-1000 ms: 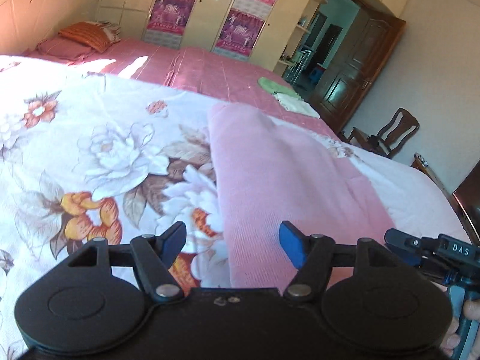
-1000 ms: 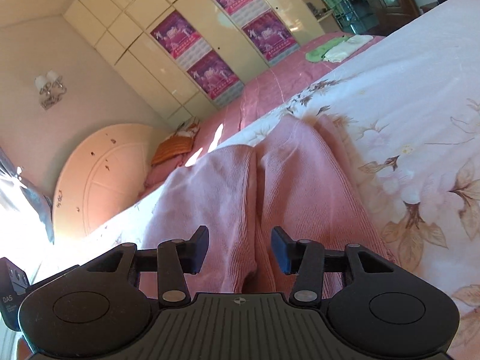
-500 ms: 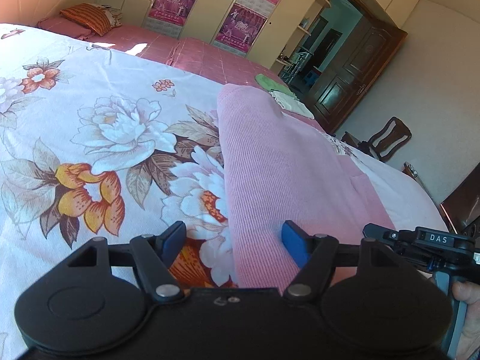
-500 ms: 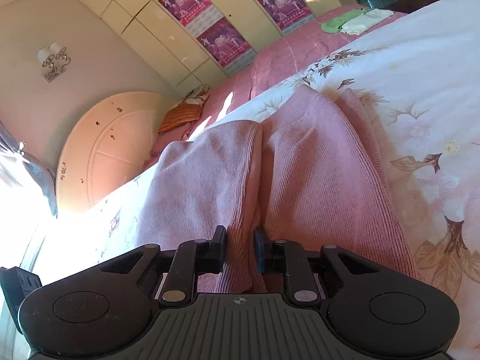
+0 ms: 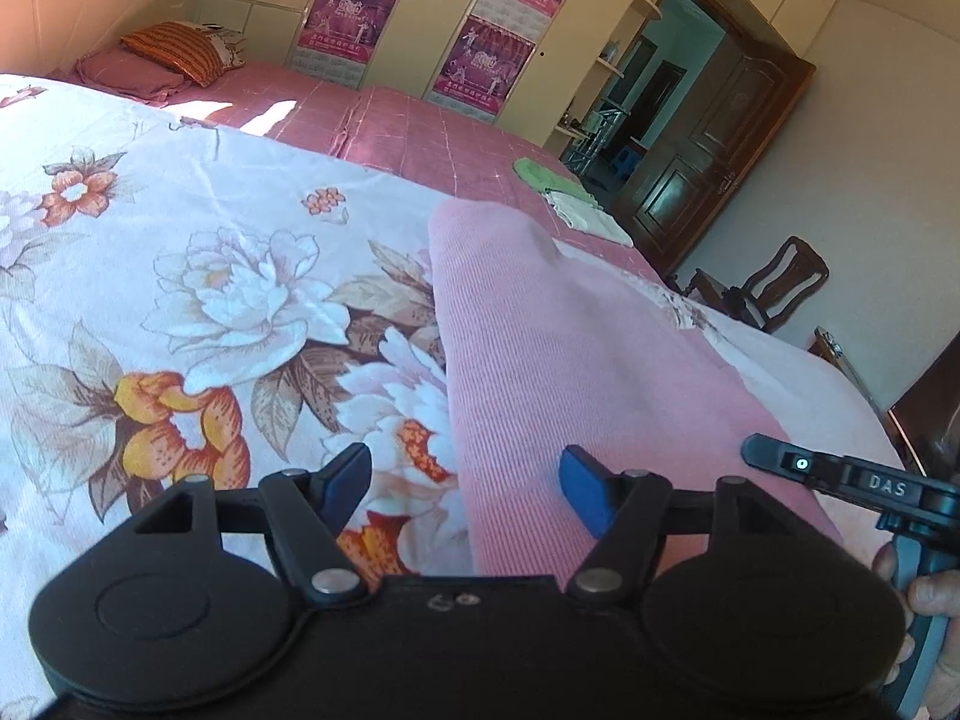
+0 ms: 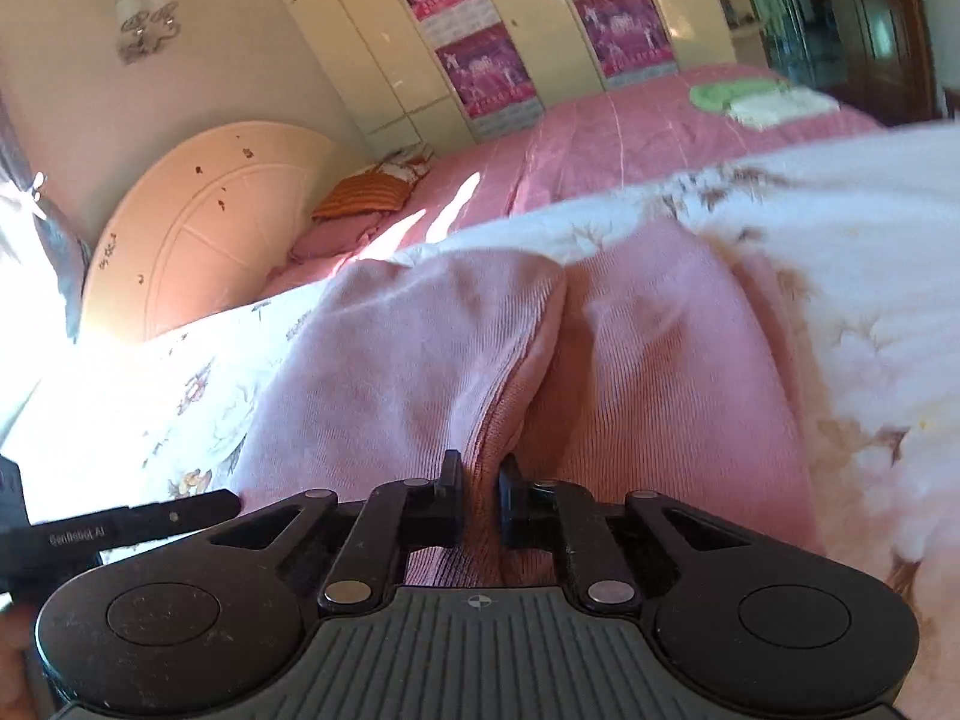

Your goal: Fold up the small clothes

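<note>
A pink ribbed garment [image 5: 570,348] lies lengthwise on the floral bedsheet [image 5: 180,276]. My left gripper [image 5: 465,489] is open, its blue pads astride the garment's near left edge, holding nothing. In the right wrist view the same pink garment [image 6: 648,360] shows two lobes with a fold between them. My right gripper [image 6: 480,495] is shut on the near edge of that fold and lifts it slightly. The right gripper's body also shows at the right of the left wrist view [image 5: 852,480].
A second bed with a pink cover [image 5: 408,126] lies beyond, with a green cloth [image 5: 540,174] and a white cloth [image 5: 585,213] on it. An orange pillow [image 5: 180,48], wardrobes, a dark door [image 5: 708,162] and a wooden chair [image 5: 774,288] stand around.
My right gripper closed from open onto the garment's fold and has now raised and turned with it. My left gripper stayed open, shifting slightly over the garment's left edge.
</note>
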Tool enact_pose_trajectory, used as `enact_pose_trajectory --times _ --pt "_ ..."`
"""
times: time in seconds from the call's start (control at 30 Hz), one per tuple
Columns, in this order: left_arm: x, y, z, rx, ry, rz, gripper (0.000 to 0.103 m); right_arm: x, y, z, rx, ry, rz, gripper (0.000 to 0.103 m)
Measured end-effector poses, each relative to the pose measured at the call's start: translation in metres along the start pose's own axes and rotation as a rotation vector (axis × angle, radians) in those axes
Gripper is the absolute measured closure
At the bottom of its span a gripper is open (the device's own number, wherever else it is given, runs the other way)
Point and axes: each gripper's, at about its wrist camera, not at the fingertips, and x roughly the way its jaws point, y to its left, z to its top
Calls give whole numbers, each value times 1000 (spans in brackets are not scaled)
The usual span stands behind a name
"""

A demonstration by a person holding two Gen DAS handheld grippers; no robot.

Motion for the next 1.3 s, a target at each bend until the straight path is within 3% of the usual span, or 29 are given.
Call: enact_pose_trajectory --times 0.17,0.23,0.3,0.37,0.5,0.53,0.6,0.67,0.8,0.9,0.97,1.03,1.1,1.17,1.2,1.27,1.3 --pt "10 -33 6 82 32 -53 35 -54 1 11 -83 -116 -82 94" --pt "22 -50 1 142 66 -31 33 -55 -15 4 -72 -88 -136 94" --pt "38 -59 -7 155 119 -34 32 -37 -41 -12 -13 5 -195 94" --pt "43 -61 -12 148 118 -25 32 -27 -57 -25 41 47 -183 94" --pt "40 -53 -10 126 119 -42 32 -39 -65 -21 114 -44 -116 93" --pt "38 -51 -7 116 108 -53 32 -41 -69 -17 132 -59 -94 91" --pt "34 -48 2 109 71 -66 33 -38 -77 -8 162 -92 -91 75" --pt "38 -45 10 96 73 -68 32 -34 -91 0 207 -124 -82 72" --pt "52 -41 20 83 94 -79 32 -22 -119 18 315 -109 34 72" --pt "61 -38 20 61 111 -86 32 -10 -128 32 347 -44 88 72" --pt "66 -36 18 48 117 -84 31 -8 -126 37 320 -29 56 74" --pt "63 -38 17 48 96 -86 33 -19 -108 36 196 -98 -11 94" --pt "59 -44 16 81 61 -83 33 -35 -79 33 0 -196 -71 96" --pt "64 -46 13 86 84 -76 32 -36 -61 26 -112 -219 -117 96" --pt "68 -45 12 80 93 -71 32 -31 -61 24 -126 -193 -138 96" --pt "71 -45 10 79 98 -70 30 -3 -72 20 -98 -49 -235 95" --pt "70 -46 10 88 99 -64 30 4 -81 16 -49 -16 -233 95"
